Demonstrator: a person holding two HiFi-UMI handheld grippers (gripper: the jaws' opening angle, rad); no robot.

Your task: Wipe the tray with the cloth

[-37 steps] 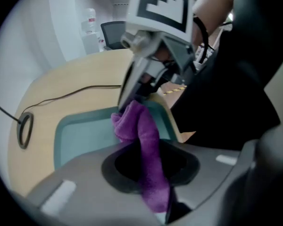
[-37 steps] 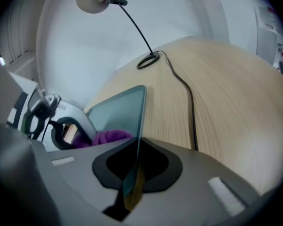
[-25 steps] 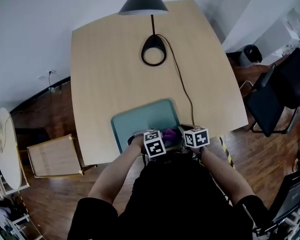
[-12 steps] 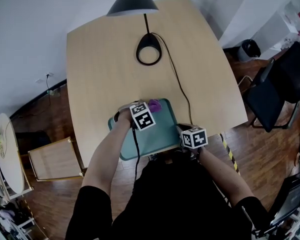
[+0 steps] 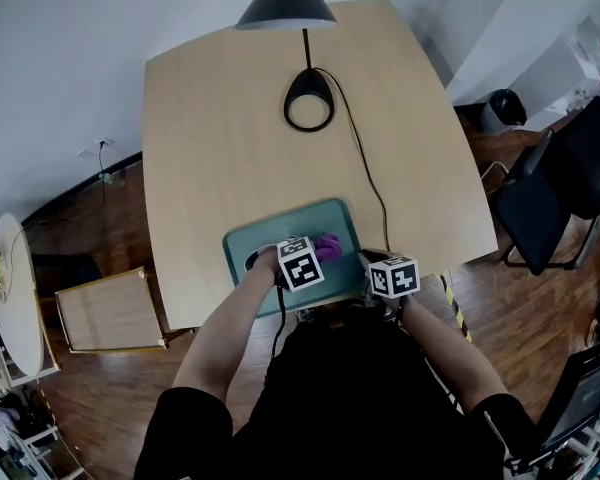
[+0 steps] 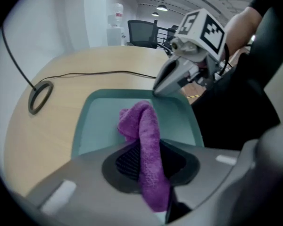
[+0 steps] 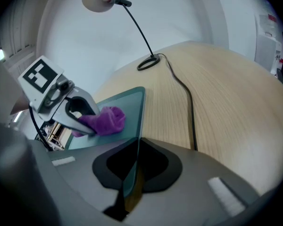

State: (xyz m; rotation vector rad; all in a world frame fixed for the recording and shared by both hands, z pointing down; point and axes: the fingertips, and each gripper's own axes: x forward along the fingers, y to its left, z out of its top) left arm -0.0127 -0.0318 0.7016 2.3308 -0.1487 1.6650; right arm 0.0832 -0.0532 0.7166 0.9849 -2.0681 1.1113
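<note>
Wiping seemed under way, not finished: the left tool (image 6: 151, 166) clamped the cloth (image 6: 144, 121), resting on the tray (image 5: 280, 230) at the frame's lower centre on the worktop (image 5: 230, 138), while the right tool (image 7: 132, 173) pinched the tray's rim.

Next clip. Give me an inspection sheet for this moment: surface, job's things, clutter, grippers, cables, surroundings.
Surface: light wooden table.
Job's things: teal tray at the table's near edge; purple cloth bunched on it.
Clutter: desk lamp with a ring base at the far side; nothing else seen.
Grippers: left gripper shut on the cloth, over the tray; right gripper shut on the tray's rim at its near right side.
Cables: black lamp cable runs from the ring base past the tray's right side; a thin black lead hangs below the left gripper.
Surroundings: wood floor; black chairs on the right; round side table and wooden crate on the left.
</note>
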